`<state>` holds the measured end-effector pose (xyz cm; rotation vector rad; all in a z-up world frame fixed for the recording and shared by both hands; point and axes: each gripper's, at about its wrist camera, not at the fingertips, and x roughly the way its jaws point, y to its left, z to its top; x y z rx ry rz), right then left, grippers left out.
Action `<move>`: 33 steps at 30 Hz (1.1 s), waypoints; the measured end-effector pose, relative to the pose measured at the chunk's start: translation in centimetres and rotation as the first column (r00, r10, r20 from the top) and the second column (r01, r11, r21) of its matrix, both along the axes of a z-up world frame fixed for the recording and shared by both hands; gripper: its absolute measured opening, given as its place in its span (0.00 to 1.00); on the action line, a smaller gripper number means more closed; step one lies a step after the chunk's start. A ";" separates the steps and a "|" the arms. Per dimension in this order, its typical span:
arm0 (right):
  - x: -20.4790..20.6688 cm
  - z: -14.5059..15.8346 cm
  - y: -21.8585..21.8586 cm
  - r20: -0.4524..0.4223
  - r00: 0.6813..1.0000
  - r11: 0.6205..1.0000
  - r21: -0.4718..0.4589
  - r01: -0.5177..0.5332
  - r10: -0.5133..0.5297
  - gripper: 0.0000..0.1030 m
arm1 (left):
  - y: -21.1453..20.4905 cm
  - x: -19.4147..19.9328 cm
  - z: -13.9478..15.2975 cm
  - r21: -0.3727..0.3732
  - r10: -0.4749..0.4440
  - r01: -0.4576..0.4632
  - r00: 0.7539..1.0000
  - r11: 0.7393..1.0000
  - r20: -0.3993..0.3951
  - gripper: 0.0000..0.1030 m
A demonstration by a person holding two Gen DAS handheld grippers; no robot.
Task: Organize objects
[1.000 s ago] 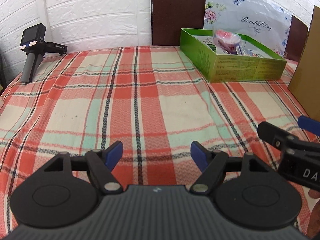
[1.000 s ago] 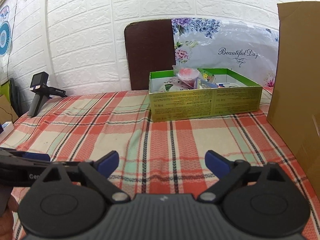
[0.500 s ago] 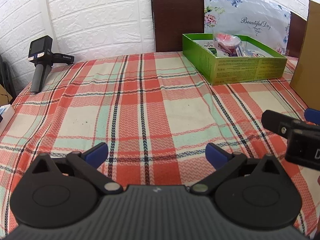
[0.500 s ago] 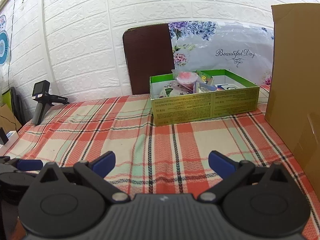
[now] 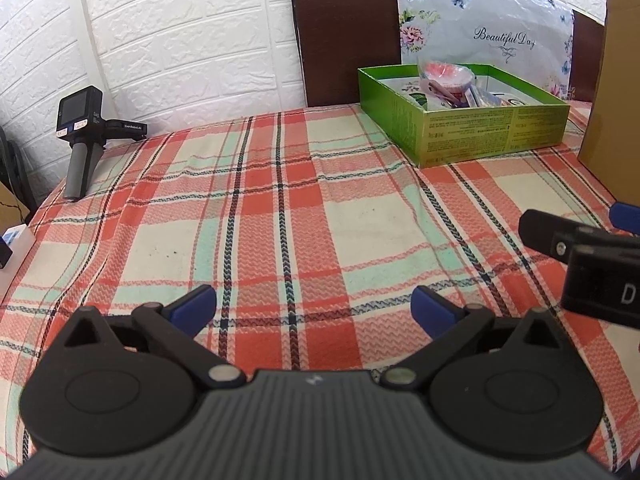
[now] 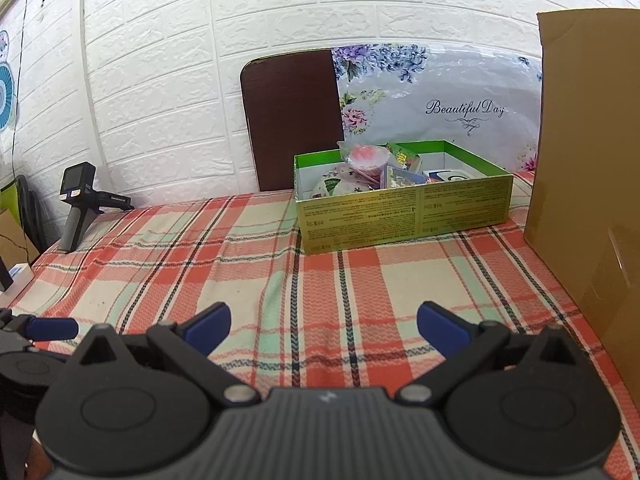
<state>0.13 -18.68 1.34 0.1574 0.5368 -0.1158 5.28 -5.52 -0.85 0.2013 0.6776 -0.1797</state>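
Both the left tongs (image 5: 313, 307) and the right tongs (image 6: 323, 326) gape wide and empty over the near desk (image 5: 280, 208), while the green box (image 6: 404, 216) of sorted items sits far right, long axis left-right, nearer the right tongs.

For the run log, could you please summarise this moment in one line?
left gripper: open, empty | right gripper: open, empty | green box: filled, far side
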 end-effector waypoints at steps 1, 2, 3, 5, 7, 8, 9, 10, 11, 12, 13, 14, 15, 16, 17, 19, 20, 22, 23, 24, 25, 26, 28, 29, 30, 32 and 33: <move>0.0 0.0 -0.1 -0.001 1.000 1.000 0.002 0.001 -0.001 1.00 | 0.0 -0.1 0.1 0.000 0.002 -0.002 1.000 1.000 0.004 1.00; 0.0 0.0 -0.1 0.000 1.000 1.000 0.002 0.002 -0.002 1.00 | 0.0 -0.1 0.2 -0.001 0.006 -0.006 1.000 1.000 0.010 1.00; 0.0 0.0 0.0 0.001 1.000 1.000 0.002 0.003 -0.003 1.00 | 0.0 -0.1 0.3 -0.001 0.013 -0.013 1.000 1.000 0.014 1.00; -0.1 0.1 0.0 0.003 1.000 1.000 0.000 0.004 -0.004 1.00 | 0.1 -0.2 0.4 -0.004 0.016 -0.016 1.000 1.000 0.015 1.00; -0.1 0.2 0.0 0.006 1.000 1.000 0.000 0.004 -0.004 1.00 | 0.0 -0.3 0.6 -0.001 0.019 -0.019 1.000 1.000 0.020 1.00; -0.1 0.3 0.0 0.007 1.000 1.000 0.000 0.003 -0.003 1.00 | 0.0 -0.3 0.7 0.004 0.023 -0.023 0.999 1.000 0.027 1.00; -0.1 0.3 0.0 0.008 1.000 1.000 -0.001 0.004 -0.004 1.00 | 0.0 -0.4 0.9 0.009 0.026 -0.026 0.999 1.000 0.036 1.00; -0.2 0.4 0.0 0.010 1.000 1.000 -0.002 0.005 -0.005 1.00 | 0.0 -0.5 1.0 0.010 0.027 -0.028 0.999 1.000 0.044 1.00; -0.2 0.4 0.0 0.012 1.000 1.000 -0.002 0.005 -0.005 1.00 | 0.0 -0.6 1.2 0.008 0.029 -0.030 0.998 1.000 0.051 1.00; -0.2 0.5 0.1 0.013 1.000 1.000 -0.002 0.006 -0.006 1.00 | 0.1 -0.7 1.3 0.007 0.032 -0.032 0.998 0.999 0.057 1.00; -0.2 0.6 0.1 0.014 1.000 1.000 -0.001 0.006 -0.006 1.00 | 0.1 -0.7 1.4 0.005 0.035 -0.035 0.997 0.999 0.063 1.00; -0.2 0.6 0.1 0.016 1.000 1.000 -0.001 0.007 -0.007 1.00 | 0.1 -0.8 1.5 0.006 0.036 -0.036 0.997 0.999 0.069 1.00; -0.3 0.7 0.1 0.020 1.000 1.000 0.000 0.008 -0.008 1.00 | 0.0 -1.0 1.6 0.006 0.036 -0.036 0.996 0.999 0.078 1.00; -0.3 0.8 0.0 0.023 1.000 1.000 -0.001 0.008 -0.008 1.00 | 0.0 -1.1 1.7 0.007 0.036 -0.036 0.996 0.999 0.086 1.00; -0.4 0.8 0.0 0.024 1.000 1.000 -0.001 0.009 -0.008 1.00 | 0.0 -1.1 1.7 0.008 0.037 -0.038 0.995 0.999 0.093 1.00; -0.4 0.9 0.0 0.025 1.000 1.000 -0.001 0.008 -0.008 1.00 | 0.0 -1.2 1.7 0.013 0.038 -0.040 0.994 0.999 0.099 1.00; -0.4 0.8 -0.1 0.024 1.000 1.000 -0.001 0.009 -0.009 1.00 | -0.2 -1.3 1.7 0.020 0.040 -0.042 0.994 0.999 0.100 1.00; -0.4 0.8 -0.1 0.020 1.000 1.000 0.003 0.010 -0.010 1.00 | -0.3 -1.4 1.7 0.025 0.037 -0.039 0.995 0.999 0.097 1.00; -0.4 0.8 -0.1 0.020 1.000 1.000 0.005 0.011 -0.011 1.00 | -0.3 -1.4 1.7 0.025 0.032 -0.034 0.995 0.999 0.092 1.00; -0.4 0.8 -0.2 0.020 1.000 1.000 0.005 0.010 -0.010 1.00 | -0.4 -1.5 1.7 0.024 0.027 -0.029 0.996 0.999 0.088 1.00; -0.4 0.8 -0.2 0.021 1.000 1.000 0.005 0.011 -0.011 1.00 | -0.4 -1.5 1.8 0.026 0.022 -0.024 0.996 0.999 0.084 1.00; -0.4 0.8 -0.2 0.022 1.000 1.000 0.003 0.010 -0.010 1.00 | -0.5 -1.5 1.8 0.029 0.020 -0.022 0.996 0.999 0.082 1.00; -0.5 0.8 -0.3 0.024 1.000 1.000 0.002 0.012 -0.012 1.00 | -0.6 -1.6 1.8 0.033 0.020 -0.022 0.997 0.999 0.078 1.00; -0.5 0.8 -0.3 0.024 1.000 1.000 0.003 0.013 -0.013 1.00 | -0.6 -1.6 1.8 0.034 0.022 -0.024 0.997 0.999 0.075 1.00; -0.5 0.8 -0.4 0.022 1.000 1.000 0.003 0.016 -0.016 1.00 | -0.7 -1.7 1.8 0.036 0.025 -0.028 0.997 0.999 0.071 1.00; -0.4 0.7 -0.5 0.020 1.000 1.000 -0.003 0.023 -0.023 1.00 | -0.6 -1.6 1.9 0.033 0.027 -0.030 0.998 0.999 0.065 1.00; -0.4 0.6 -0.5 0.020 0.999 1.000 -0.007 0.025 -0.025 1.00 | -0.6 -1.7 1.8 0.030 0.028 -0.030 0.998 0.999 0.062 1.00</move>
